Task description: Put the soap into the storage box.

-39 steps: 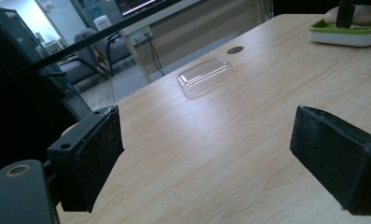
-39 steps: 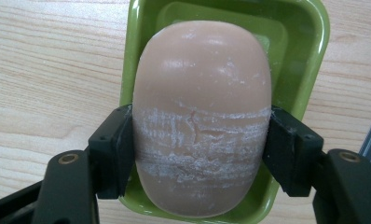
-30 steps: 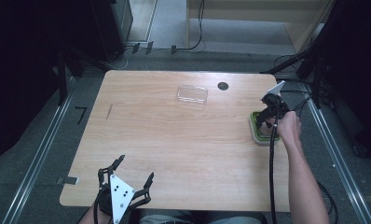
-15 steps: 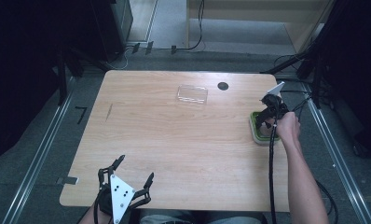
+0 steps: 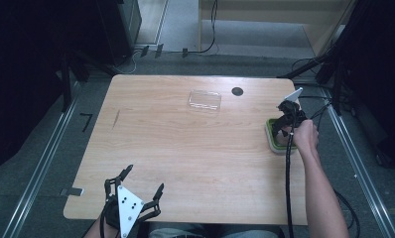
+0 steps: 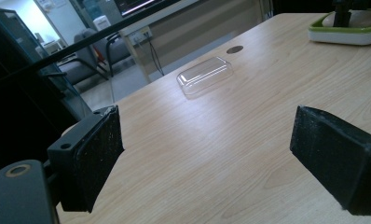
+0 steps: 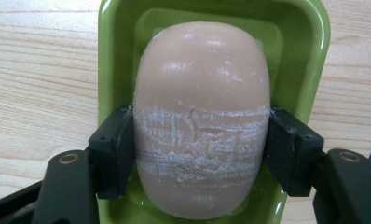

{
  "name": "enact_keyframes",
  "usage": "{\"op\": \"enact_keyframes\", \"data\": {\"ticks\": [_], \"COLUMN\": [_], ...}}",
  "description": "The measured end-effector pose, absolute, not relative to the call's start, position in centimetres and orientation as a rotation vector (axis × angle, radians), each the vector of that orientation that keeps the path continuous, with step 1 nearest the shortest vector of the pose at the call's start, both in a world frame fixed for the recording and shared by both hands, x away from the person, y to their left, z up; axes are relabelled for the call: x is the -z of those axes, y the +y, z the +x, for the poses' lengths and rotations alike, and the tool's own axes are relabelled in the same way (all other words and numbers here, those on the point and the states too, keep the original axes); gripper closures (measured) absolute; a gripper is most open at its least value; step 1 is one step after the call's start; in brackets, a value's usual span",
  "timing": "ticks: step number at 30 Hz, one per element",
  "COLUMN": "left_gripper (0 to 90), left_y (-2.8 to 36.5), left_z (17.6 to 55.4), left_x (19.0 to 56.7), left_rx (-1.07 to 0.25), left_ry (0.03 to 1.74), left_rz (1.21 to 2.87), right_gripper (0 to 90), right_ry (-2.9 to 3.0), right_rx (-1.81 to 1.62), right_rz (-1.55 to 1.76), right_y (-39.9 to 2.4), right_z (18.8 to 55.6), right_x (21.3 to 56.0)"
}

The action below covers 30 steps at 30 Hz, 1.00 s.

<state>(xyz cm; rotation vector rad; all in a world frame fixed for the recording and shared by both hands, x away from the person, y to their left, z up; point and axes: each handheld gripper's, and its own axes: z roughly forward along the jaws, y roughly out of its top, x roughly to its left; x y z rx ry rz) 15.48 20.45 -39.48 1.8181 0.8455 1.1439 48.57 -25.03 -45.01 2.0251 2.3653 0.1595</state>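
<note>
My right fingers are pinching the pink soap bar by its two long sides while it is lying in the green dish near the right edge of the counter. My left fingers are gaping wide over the near left corner, gripping nothing. A clear plastic lid is resting well apart, toward the far edge.

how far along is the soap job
Done: the clear lid lies off on the table. In hand: the right claw is clamped on the soap bar, which sits in the green dish. Left: lifting it out; the left claw waits open.
</note>
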Motion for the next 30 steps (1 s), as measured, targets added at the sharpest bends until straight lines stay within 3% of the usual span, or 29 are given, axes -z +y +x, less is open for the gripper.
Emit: {"op": "enact_keyframes", "data": {"ticks": [20, 30], "left_gripper": [9.9, 9.9], "left_y": [20.4, 20.2], "left_z": [15.6, 15.9], "left_x": [39.5, 39.5], "left_rx": [-1.147, -1.140], "left_ry": [0.843, 0.834], "left_rz": [1.824, 1.830], "right_gripper": [31.1, 18.7], "right_ry": [2.356, 2.356], "right_rx": [-0.144, -0.151], "right_rz": [2.026, 1.999], "right_y": [-24.9, -25.0], "right_z": [48.4, 47.6], "right_x": [44.8, 43.9]}}
